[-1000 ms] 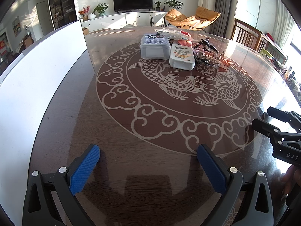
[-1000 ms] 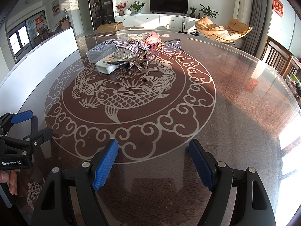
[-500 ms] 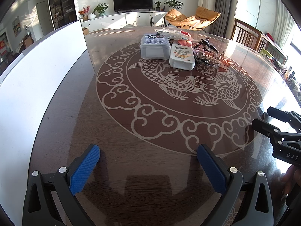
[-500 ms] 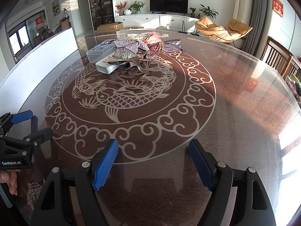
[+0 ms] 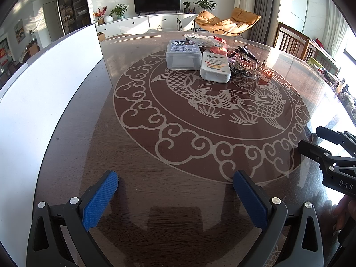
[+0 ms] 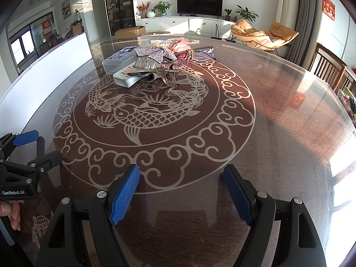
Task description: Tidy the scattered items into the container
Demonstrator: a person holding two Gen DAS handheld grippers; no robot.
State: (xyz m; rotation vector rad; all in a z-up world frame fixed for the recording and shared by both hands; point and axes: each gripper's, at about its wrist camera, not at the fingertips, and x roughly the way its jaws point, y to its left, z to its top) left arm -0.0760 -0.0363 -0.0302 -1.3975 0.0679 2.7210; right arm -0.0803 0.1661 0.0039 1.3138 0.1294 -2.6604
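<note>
Tongs on both sides hang released and empty over the near edge of the glossy surface (image 5: 93,133): left tongs (image 5: 175,198), right tongs (image 6: 181,192). Far across it, well apart from them, the clear lidded container (image 5: 183,54) touches a white bottle (image 5: 215,67) beside heaped hair clips (image 6: 153,61).

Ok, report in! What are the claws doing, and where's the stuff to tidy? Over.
Both claws open, empty: left claw, right claw. Clips heaped beside clear box, far across table. Box lid on. Nothing in the way.
</note>
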